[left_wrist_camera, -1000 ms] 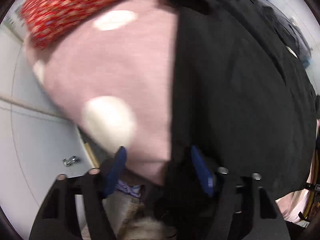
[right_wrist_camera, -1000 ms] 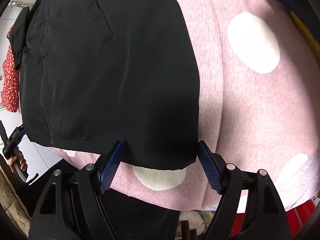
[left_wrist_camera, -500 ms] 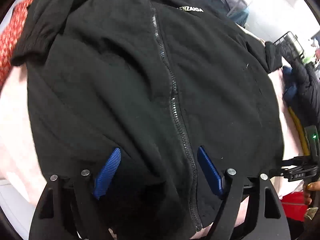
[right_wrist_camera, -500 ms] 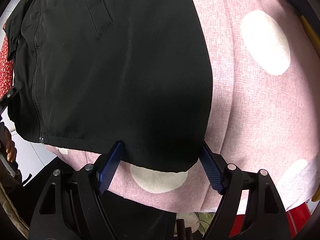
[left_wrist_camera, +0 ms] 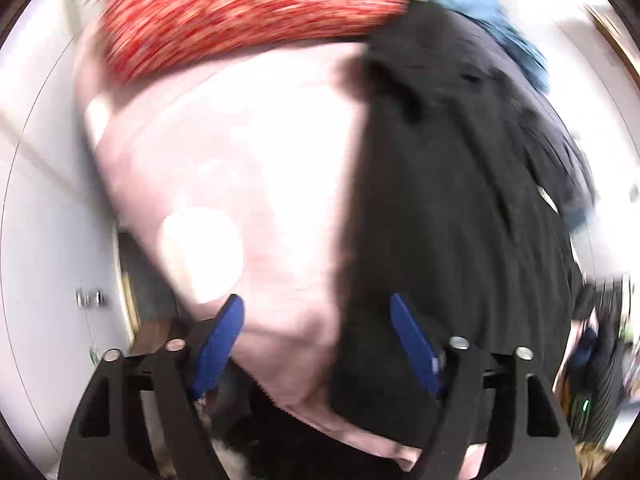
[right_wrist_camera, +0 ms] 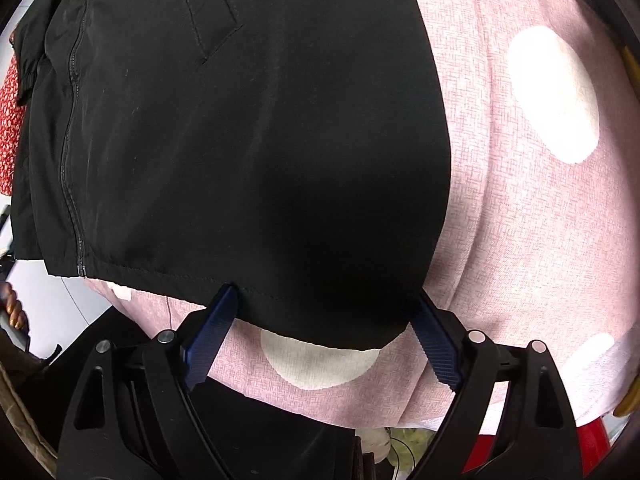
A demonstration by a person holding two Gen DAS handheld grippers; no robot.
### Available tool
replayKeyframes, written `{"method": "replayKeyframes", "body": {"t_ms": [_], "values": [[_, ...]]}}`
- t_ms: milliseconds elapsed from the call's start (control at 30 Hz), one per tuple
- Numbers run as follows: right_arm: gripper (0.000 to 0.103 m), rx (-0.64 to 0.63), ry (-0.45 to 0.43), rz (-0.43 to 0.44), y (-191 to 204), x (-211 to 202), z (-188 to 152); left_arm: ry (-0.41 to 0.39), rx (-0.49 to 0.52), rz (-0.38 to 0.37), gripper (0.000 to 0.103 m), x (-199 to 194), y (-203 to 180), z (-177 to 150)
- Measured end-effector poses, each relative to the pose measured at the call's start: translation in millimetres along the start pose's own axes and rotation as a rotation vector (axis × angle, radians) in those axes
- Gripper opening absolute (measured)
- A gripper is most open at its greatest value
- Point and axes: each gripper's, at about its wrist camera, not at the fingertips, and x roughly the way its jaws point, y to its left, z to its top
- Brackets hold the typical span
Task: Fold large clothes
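Note:
A black zip-up jacket (right_wrist_camera: 248, 140) lies flat on a pink cover with white dots (right_wrist_camera: 528, 208). In the right wrist view its bottom hem runs just beyond my right gripper (right_wrist_camera: 320, 300), which is open and empty, its blue pads on either side of the jacket's bottom right corner. The zipper (right_wrist_camera: 70, 140) runs along the left. In the blurred left wrist view the jacket (left_wrist_camera: 460, 220) fills the right half. My left gripper (left_wrist_camera: 316, 304) is open and empty over the jacket's left edge and the pink cover (left_wrist_camera: 248, 168).
A red patterned cloth (left_wrist_camera: 248, 12) lies at the far edge of the pink cover. Blue fabric (left_wrist_camera: 500, 32) sits beyond the jacket. White floor (left_wrist_camera: 44, 240) lies left of the covered surface. A yellow rim (right_wrist_camera: 632, 64) runs along the right.
The left view swung from over the jacket's zipper back to its left edge, and is blurred with motion. My right gripper moved slightly closer to the hem. Both stay open.

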Motion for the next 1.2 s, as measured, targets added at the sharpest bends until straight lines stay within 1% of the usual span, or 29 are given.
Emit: {"method": "replayKeyframes", "body": {"t_ms": [100, 133, 167, 233, 267, 300, 367, 400, 433, 467, 500, 533, 567, 633, 667, 700, 733, 800, 833, 867, 933, 1000, 1033, 1067, 1100, 1167, 1200], "values": [[0.086, 0.000, -0.001, 0.007, -1, 0, 0, 0.000, -0.103, 0.026, 0.071, 6, 30, 2], [0.086, -0.002, -0.001, 0.007, 1, 0, 1, 0.013, -0.108, 0.025, 0.071, 10, 35, 3], [0.086, -0.004, -0.001, 0.003, 3, 0, 3, 0.039, -0.096, 0.012, 0.071, 17, 31, 3], [0.086, -0.009, 0.001, -0.004, 9, 1, -2, 0.097, -0.015, -0.034, 0.071, 31, 7, 1], [0.086, -0.009, 0.001, -0.007, 11, 3, -2, 0.131, 0.053, -0.069, 0.072, 37, -14, -4], [0.086, -0.008, 0.001, -0.008, 11, -1, -1, 0.158, 0.108, -0.085, 0.072, 47, -40, -9], [0.086, -0.008, 0.001, -0.010, 11, -1, -2, 0.198, 0.215, -0.083, 0.072, 61, -75, -22], [0.086, -0.009, 0.000, -0.011, 12, 0, -3, 0.203, 0.238, -0.074, 0.071, 65, -88, -26], [0.086, -0.010, -0.001, -0.012, 12, 0, -4, 0.212, 0.237, -0.089, 0.071, 69, -102, -30], [0.086, -0.011, -0.002, -0.012, 13, 0, -4, 0.225, 0.224, -0.121, 0.071, 72, -108, -31], [0.086, -0.011, -0.004, -0.012, 12, -1, -5, 0.235, 0.218, -0.144, 0.066, 73, -116, -32], [0.086, -0.010, -0.007, -0.010, 12, -1, -5, 0.239, 0.227, -0.142, 0.061, 75, -123, -32], [0.086, -0.007, -0.011, -0.008, 12, -1, -7, 0.244, 0.244, -0.127, 0.060, 78, -127, -31], [0.086, -0.008, -0.015, -0.009, 11, 0, -9, 0.252, 0.259, -0.122, 0.051, 83, -131, -29], [0.086, -0.008, -0.017, -0.010, 12, 1, -10, 0.252, 0.260, -0.126, 0.041, 81, -131, -33], [0.086, -0.007, -0.018, -0.009, 12, 1, -12, 0.241, 0.266, -0.124, 0.023, 76, -132, -30], [0.086, -0.006, -0.019, -0.006, 12, 2, -14, 0.227, 0.274, -0.121, 0.015, 67, -132, -26], [0.086, -0.006, -0.018, -0.002, 12, 5, -19, 0.169, 0.263, -0.127, 0.008, 43, -128, -10], [0.086, -0.007, -0.018, -0.001, 10, 2, -19, 0.120, 0.253, -0.134, 0.007, 24, -123, -1], [0.086, -0.007, -0.018, 0.000, 9, 3, -21, 0.054, 0.253, -0.111, 0.007, -2, -117, 11], [0.086, -0.008, -0.020, -0.002, 10, 4, -22, -0.051, 0.254, -0.019, 0.006, -50, -97, 35], [0.086, -0.007, -0.020, -0.008, 12, 6, -23, -0.081, 0.238, 0.025, 0.006, -75, -73, 47], [0.086, -0.004, -0.020, -0.010, 12, 7, -23, -0.095, 0.240, 0.083, 0.006, -84, -56, 51], [0.088, -0.001, -0.017, -0.006, 13, 8, -23, -0.093, 0.243, 0.124, 0.006, -85, -47, 51], [0.089, 0.000, -0.016, -0.009, 14, 9, -23, -0.057, 0.236, 0.170, 0.006, -80, -29, 51], [0.089, -0.002, -0.016, -0.020, 15, 12, -25, 0.060, 0.184, 0.198, 0.011, -57, 3, 46], [0.089, -0.001, -0.019, -0.022, 15, 12, -26, 0.106, 0.164, 0.209, 0.016, -43, 16, 40]]}}
